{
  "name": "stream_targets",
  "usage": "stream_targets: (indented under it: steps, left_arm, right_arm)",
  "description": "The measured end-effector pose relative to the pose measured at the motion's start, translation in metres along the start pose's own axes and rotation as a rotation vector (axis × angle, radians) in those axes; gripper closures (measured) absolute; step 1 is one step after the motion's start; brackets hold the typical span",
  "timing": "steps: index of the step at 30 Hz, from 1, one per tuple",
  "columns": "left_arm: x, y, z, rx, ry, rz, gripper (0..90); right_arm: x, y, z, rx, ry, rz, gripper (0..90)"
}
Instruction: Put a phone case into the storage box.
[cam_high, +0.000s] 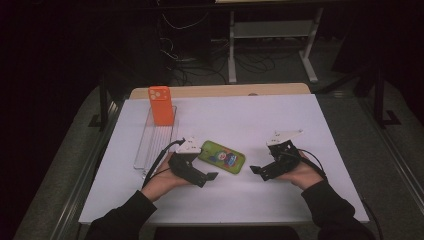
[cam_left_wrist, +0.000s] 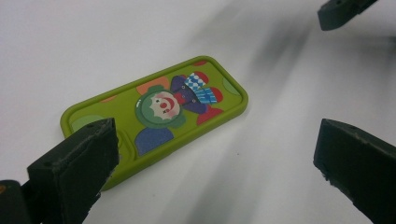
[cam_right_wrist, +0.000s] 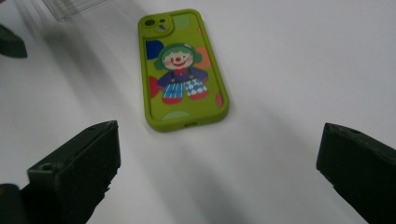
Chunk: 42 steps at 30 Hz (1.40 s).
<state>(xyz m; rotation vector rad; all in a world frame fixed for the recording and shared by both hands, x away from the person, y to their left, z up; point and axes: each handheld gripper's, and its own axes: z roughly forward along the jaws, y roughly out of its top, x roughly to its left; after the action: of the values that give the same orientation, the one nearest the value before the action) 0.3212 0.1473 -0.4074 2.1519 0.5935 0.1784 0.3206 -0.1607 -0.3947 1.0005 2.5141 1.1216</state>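
Standing wide apart with nothing between them, the jaws of the right gripper (cam_high: 256, 170) are hanging open above the white table (cam_high: 280, 115), and the jaws of the left gripper (cam_high: 212, 176) are likewise spread and are holding nothing. Lying flat between the two grippers, printed side up, the green phone case (cam_high: 222, 157) is resting on the table, touched by neither; in the left gripper view one jaw is overlapping the camera end of the case (cam_left_wrist: 159, 112), while in the right gripper view the case (cam_right_wrist: 183, 70) is sitting ahead of both jaws with its plain end toward them. The main risk is arising from how thin and flat the case is lying: a jaw coming down on its face instead of past its rim is likely to press it against the table or skid it sideways. A second risk is coming from both grippers facing the same object from opposite sides; if both are closing in together, the jaw tips are liable to collide or to push the case askew. Farther out, the clear rack (cam_high: 155, 140) is standing at the left of the table with the orange phone case (cam_high: 161, 105) propped upright at its far end; a sweep of the left hand (cam_high: 162, 184) or a trailing cable is likely to knock that case over.
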Motion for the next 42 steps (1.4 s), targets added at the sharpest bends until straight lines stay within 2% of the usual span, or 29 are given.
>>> stream_targets:
  steps: [2, 10, 14, 15, 16, 17, 20, 23, 28, 29, 35, 36, 42]
  left_arm:
    - [0.0, 0.0, 0.001, -0.014, 0.001, 0.0, 0.0]
    - [0.001, 0.0, 0.0, -0.01, 0.002, 0.01, 0.0]
    - [0.001, 0.0, 0.0, -0.001, -0.001, 0.011, 0.0]
    - [0.001, 0.001, 0.0, -0.001, -0.001, 0.013, 0.0]
    - [0.001, 0.0, 0.0, -0.002, -0.002, 0.007, 0.0]
    - [0.0, 0.0, 0.0, -0.003, -0.006, -0.002, 0.0]
    - [0.0, 0.0, 0.001, -0.004, -0.006, -0.003, 0.0]
    - [0.0, 0.0, 0.0, -0.001, -0.004, 0.0, 0.0]
    - [0.0, 0.0, 0.001, 0.0, -0.003, 0.001, 0.0]
    - [0.001, 0.0, 0.0, 0.012, -0.002, 0.014, 0.0]
    - [0.001, 0.0, 0.0, 0.01, -0.003, 0.011, 0.0]
    - [-0.001, 0.0, 0.001, -0.005, -0.006, -0.007, 0.0]
    - [-0.001, 0.0, 0.001, -0.005, -0.005, -0.004, 0.0]
  right_arm:
    - [-0.001, 0.007, 0.003, 0.009, 0.0, -0.013, 0.0]
    - [-0.003, 0.029, 0.018, 0.061, 0.028, -0.036, 0.0]
    - [-0.002, 0.04, 0.03, 0.094, 0.045, -0.064, 0.0]
    - [-0.001, 0.044, 0.038, 0.116, 0.057, -0.07, 0.0]
    - [-0.001, 0.044, 0.038, 0.116, 0.057, -0.07, 0.0]
    - [-0.001, 0.047, 0.045, 0.134, 0.07, -0.073, 0.0]
    - [-0.001, 0.05, 0.053, 0.162, 0.067, -0.081, 0.0]
    - [0.002, 0.055, 0.068, 0.202, 0.07, -0.1, 0.0]
    - [0.003, 0.059, 0.082, 0.226, 0.068, -0.125, 0.0]
    - [0.004, 0.06, 0.087, 0.24, 0.068, -0.137, 0.0]
    - [0.007, 0.061, 0.099, 0.272, 0.081, -0.15, 0.0]
    - [0.008, 0.061, 0.102, 0.279, 0.084, -0.15, 0.1]
    - [0.011, 0.057, 0.113, 0.315, 0.084, -0.165, 3.1]
